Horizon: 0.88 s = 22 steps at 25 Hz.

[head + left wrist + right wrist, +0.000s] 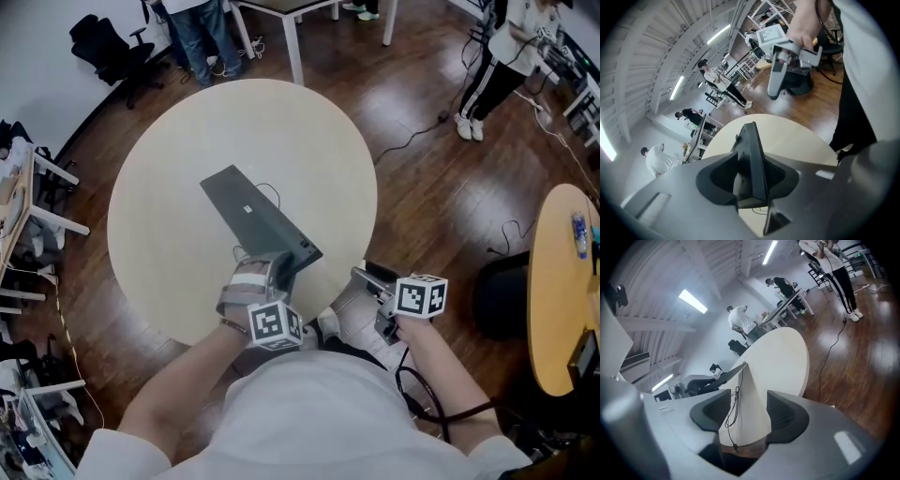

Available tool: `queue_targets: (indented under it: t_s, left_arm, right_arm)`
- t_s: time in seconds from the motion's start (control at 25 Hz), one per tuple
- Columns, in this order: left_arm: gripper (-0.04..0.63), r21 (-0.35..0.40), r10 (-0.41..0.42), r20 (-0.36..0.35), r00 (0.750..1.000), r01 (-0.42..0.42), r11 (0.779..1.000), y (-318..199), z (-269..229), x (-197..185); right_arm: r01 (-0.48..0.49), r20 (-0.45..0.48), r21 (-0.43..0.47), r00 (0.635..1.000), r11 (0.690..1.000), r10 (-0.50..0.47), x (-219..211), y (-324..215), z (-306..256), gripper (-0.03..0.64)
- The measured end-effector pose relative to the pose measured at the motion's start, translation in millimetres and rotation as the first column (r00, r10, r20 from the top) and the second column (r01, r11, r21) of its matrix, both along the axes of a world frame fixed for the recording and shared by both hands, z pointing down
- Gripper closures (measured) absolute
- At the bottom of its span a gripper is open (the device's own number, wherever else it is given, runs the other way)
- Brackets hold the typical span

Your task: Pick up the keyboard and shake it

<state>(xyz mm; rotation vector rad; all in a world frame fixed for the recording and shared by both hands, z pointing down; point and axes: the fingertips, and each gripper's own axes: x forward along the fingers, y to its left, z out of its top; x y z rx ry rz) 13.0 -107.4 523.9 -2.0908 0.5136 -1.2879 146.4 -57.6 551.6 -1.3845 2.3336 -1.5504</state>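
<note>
A dark grey keyboard (258, 216) lies slanted on the round pale table (178, 159), with its thin cable (272, 194) beside it. My left gripper (278, 269) is at the keyboard's near end. In the left gripper view the keyboard's edge (752, 150) stands between the jaws, with a little of the right pad bare beside it, so the left gripper (752, 183) reads as open. My right gripper (364, 277) hovers off the table's near right edge, open and empty. The right gripper view has the table, the keyboard (724, 377) and the cable (735, 408) ahead of the right gripper (743, 420).
Wooden floor surrounds the table. A second round table (558, 281) and a black seat (502, 295) stand to the right. A black office chair (108, 47) is at the back left, white table legs (295, 52) behind. People stand at the back, and a cable (412, 136) runs over the floor.
</note>
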Motion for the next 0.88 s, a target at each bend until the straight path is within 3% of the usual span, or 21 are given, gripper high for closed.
queue_targets:
  t_s: [0.16, 0.44, 0.56, 0.88]
  left_arm:
    - [0.469, 0.032, 0.024, 0.02, 1.0, -0.024, 0.999, 0, 24, 4]
    - [0.454, 0.056, 0.044, 0.084, 0.995, -0.049, 0.997, 3, 74, 4]
    - [0.445, 0.056, 0.056, 0.1, 0.993, -0.061, 0.997, 4, 87, 3]
    - [0.405, -0.028, 0.054, 0.126, 0.991, -0.051, 0.998, 9, 115, 2]
  right_arm:
    - [-0.016, -0.031, -0.015, 0.999, 1.0, 0.015, -7, 21, -9, 0.371]
    - [0.071, -0.135, -0.059, 0.988, 0.996, -0.078, -33, 60, -15, 0.371]
    - [0.048, -0.156, -0.072, 0.986, 0.996, -0.058, -31, 82, -19, 0.371]
    - [-0.023, -0.178, -0.089, 0.984, 0.996, 0.007, -18, 122, -23, 0.373]
